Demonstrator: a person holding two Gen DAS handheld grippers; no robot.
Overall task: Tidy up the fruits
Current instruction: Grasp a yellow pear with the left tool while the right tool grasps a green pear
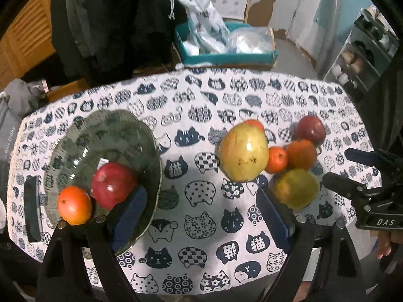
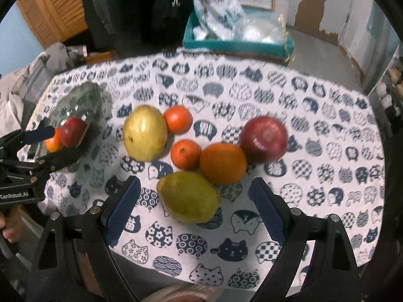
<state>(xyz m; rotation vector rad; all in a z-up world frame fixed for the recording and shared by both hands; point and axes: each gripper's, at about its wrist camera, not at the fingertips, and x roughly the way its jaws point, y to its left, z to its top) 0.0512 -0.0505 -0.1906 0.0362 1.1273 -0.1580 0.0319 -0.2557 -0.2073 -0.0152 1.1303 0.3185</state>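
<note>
While my left tongs (image 1: 201,216) and right tongs (image 2: 194,214) both stood spread and empty, the glass bowl (image 1: 83,136) at left held one red apple (image 1: 113,185) and one tangerine (image 1: 74,205). Right of it on the cat-print cloth (image 1: 201,105) lay six loose fruits, the greenish mango (image 2: 189,196) nearest.

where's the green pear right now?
In the right wrist view the green pear lies on the cat-print tablecloth, nearest the camera, between the open right gripper's fingers, just in front of the orange.
</note>
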